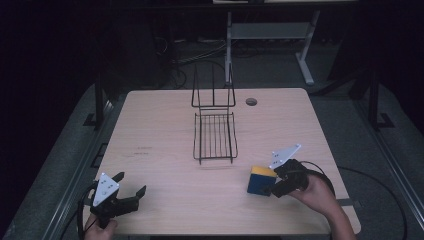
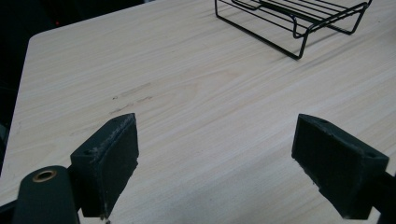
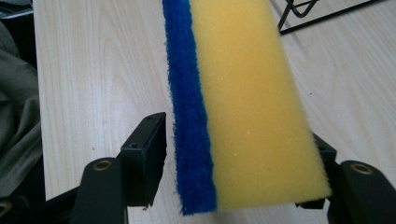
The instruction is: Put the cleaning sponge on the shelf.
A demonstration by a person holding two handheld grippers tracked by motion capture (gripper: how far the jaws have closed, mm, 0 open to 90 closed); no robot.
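1. On the near right of the worktop (image 1: 165,117), the right claw (image 1: 272,186) sits around a sponge (image 1: 261,180), yellow foam with a blue scouring layer, standing on edge just in front of the wire rack (image 1: 215,136).
2. In the right gripper view the sponge (image 3: 243,102) fills the gap between the jaws. One jaw presses into the yellow side, while a thin sliver shows between the other jaw and the blue layer, so I judge the grip as closing rather than fully clamped; I cannot tell for certain.
3. At the near left corner, the left claw (image 1: 131,190) rests low with its jaws spread wide and nothing between them; its own view looks across bare wood toward the rack (image 2: 299,23).
4. The step in hand looks like picking up the sponge, probably to put it on the rack.
5. The next move calls for a firm squeeze on the soft foam, then a clean lift clear of the worktop and over the rack's front rail.
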